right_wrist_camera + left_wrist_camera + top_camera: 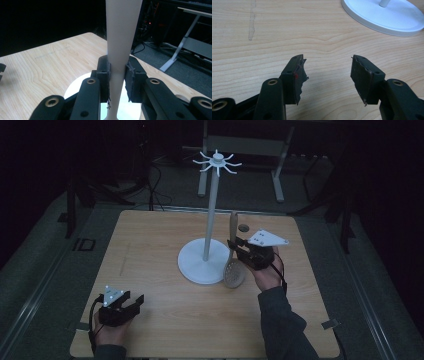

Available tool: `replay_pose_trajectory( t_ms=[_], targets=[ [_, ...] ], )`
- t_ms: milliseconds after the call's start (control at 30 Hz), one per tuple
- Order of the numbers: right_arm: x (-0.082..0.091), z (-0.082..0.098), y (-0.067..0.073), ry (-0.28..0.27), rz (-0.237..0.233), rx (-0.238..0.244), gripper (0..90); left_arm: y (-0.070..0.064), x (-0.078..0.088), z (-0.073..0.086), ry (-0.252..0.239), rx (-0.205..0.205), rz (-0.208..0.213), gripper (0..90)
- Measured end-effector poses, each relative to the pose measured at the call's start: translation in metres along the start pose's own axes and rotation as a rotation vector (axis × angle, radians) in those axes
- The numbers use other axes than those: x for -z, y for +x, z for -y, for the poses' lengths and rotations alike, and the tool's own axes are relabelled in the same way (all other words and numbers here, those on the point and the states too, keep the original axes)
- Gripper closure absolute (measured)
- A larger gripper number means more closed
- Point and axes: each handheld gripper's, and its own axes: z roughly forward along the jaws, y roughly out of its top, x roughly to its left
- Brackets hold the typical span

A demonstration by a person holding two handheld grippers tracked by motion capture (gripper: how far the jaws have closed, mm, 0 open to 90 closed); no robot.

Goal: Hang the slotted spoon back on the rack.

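Note:
A white stand (210,220) rises from a round base (197,265) in the middle of the wooden table, with a ring of hooks (217,163) at its top. My right gripper (238,251) hangs just right of the pole, shut on the pale handle of a slotted spoon (233,272). The spoon is upright, head down near the base's edge. In the right gripper view the handle (120,32) stands pinched between both pads of the gripper (117,63), above the base (75,90). My left gripper (134,303) rests at the front left, open (327,60) and with nothing in it; the base (382,17) lies ahead.
A small dark round spot (243,227) sits on the table (160,330) behind my right gripper. Beyond the far edge stand a grey desk frame (245,145) and cables on a dark floor. Bare wood stretches across the left half.

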Motion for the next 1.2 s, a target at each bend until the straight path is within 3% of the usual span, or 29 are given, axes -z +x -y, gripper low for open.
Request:
replay_pose_trajectory(
  t_ms=[1200],
  targets=[
    [0.008,-0.037,-0.016,-0.024,0.035,-0.035,75.1,0.0,0.0,0.0,0.0,0.0,0.0,44.6]
  ],
)
